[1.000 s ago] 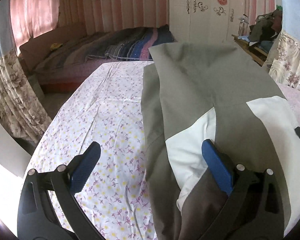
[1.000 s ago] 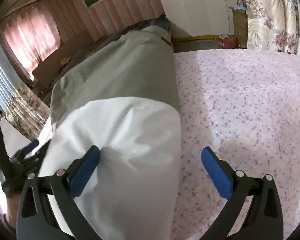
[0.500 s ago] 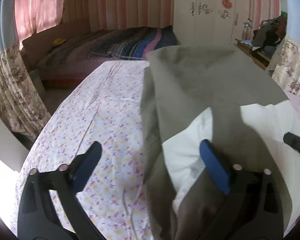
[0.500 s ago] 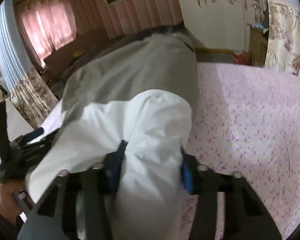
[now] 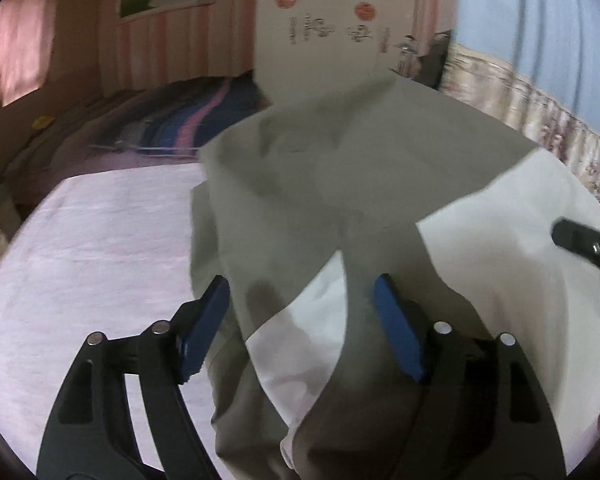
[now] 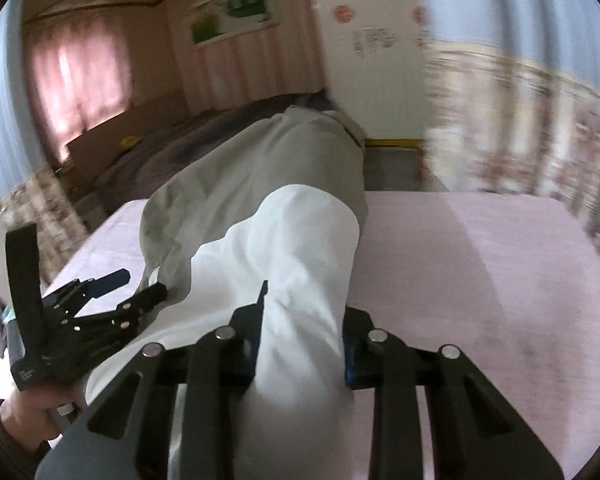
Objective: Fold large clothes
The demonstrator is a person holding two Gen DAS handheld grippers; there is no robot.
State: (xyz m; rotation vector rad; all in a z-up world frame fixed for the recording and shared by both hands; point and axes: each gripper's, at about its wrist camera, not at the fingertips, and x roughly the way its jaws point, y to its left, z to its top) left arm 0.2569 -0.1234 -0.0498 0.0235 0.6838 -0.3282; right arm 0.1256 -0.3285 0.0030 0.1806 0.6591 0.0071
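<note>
Setting: a bedroom; a bed (image 5: 80,264) with a pale pink sheet is filling the lower half of both views, and both pictures are blurring with motion.
Garment: a large grey and white garment (image 5: 340,184) is lying lengthwise on the bed, running from 6 o'clock up toward 12 o'clock in the left wrist view; its near end is white, its far end grey.
Garment, right wrist view: the garment (image 6: 284,240) is sitting at centre, its white end bunching up toward the camera at 6 o'clock.
Left gripper: the left gripper (image 5: 302,328) is reaching in from 6 o'clock; its jaws are standing partly apart, with the garment's near edge lying between the blue pads; the pad at 3 o'clock is touching the cloth, and the pad at 9 o'clock is sitting just beside the grey edge, over the sheet.
Left gripper, seen from the right: the left gripper (image 6: 134,286) is showing at 9 o'clock, held in the person's hand (image 6: 32,412), its tips at the garment's side edge.
Right gripper: the right gripper (image 6: 302,332) is pinching the white end, jaws closing tight on a thick fold of cloth.
Right gripper, seen from the left: only a black tip (image 5: 584,244) is poking in at 3 o'clock over the white cloth.
Background: a second bed (image 5: 172,120) with a striped cover is lying at 11 o'clock, a white wardrobe (image 5: 332,28) is standing at 12 o'clock, and a pink curtain (image 6: 80,80) is hanging at 10 o'clock.
</note>
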